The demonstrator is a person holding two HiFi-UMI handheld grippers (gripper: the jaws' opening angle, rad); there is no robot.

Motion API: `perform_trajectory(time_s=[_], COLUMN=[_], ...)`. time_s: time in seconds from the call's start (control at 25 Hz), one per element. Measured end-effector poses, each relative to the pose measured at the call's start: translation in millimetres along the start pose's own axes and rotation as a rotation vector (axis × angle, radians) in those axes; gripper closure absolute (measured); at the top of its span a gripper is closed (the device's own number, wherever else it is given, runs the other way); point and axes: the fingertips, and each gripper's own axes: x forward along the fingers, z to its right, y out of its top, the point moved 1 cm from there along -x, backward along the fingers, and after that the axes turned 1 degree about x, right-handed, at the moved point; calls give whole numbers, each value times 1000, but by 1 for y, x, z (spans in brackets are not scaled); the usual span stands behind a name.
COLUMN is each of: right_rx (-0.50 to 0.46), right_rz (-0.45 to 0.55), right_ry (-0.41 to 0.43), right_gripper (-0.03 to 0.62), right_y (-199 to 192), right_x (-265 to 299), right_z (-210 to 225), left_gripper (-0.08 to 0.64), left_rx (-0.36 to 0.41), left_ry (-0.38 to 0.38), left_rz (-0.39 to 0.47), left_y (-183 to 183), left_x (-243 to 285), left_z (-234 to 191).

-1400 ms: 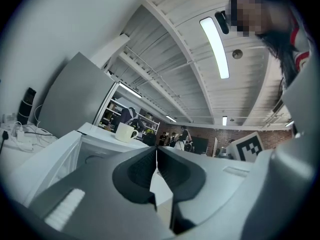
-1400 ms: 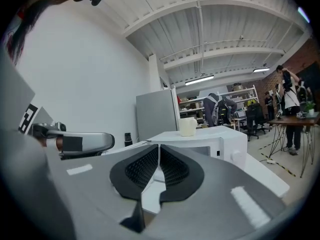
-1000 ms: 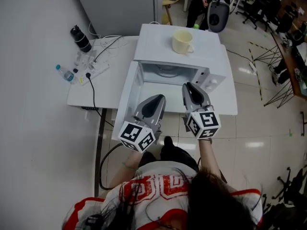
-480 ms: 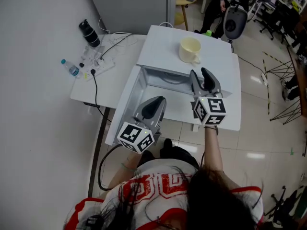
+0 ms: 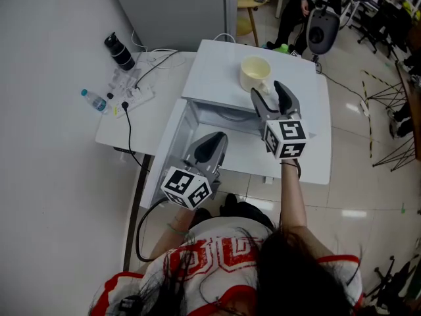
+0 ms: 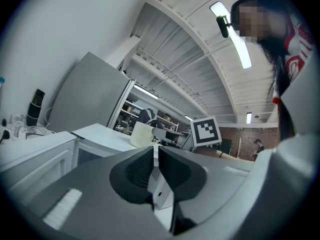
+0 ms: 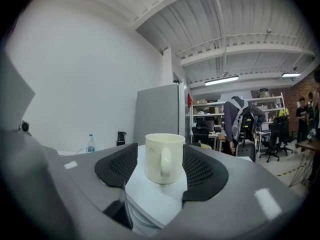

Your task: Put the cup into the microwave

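You held your right gripper (image 5: 267, 89) level at the pale cream ceramic cup (image 5: 255, 71) standing on top of the white box-shaped microwave (image 5: 214, 78), its jaws opening either side of the handle without pressing it, while your left gripper (image 5: 212, 139), jaws pressed together, pointed at the open cavity.

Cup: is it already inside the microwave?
No, the cup stands upright on top of the microwave, above the open cavity.
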Motion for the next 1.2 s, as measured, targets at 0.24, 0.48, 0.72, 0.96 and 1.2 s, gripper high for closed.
perform_trajectory(time_s=[0.24, 0.48, 0.72, 0.96, 1.2], right_rx=[20, 1, 26, 32, 57], right_rz=[-12, -59, -79, -125, -171], right_ry=[39, 50, 50, 49, 40], right_gripper=[239, 195, 192, 183, 175], right_y=[-1, -6, -4, -6, -11], right_x=[18, 36, 53, 65, 72], right_z=[4, 6, 9, 10, 10], left_gripper=[546, 546, 546, 546, 546], left_rx=[-2, 5, -6, -15, -18], left_ry=[-7, -14, -17, -4, -6], left_rz=[-3, -10, -16, -12, -18], left_y=[-1, -1, -2, -1, -2], left_x=[10, 16, 20, 22, 24], left_z=[-3, -5, -8, -15, -20])
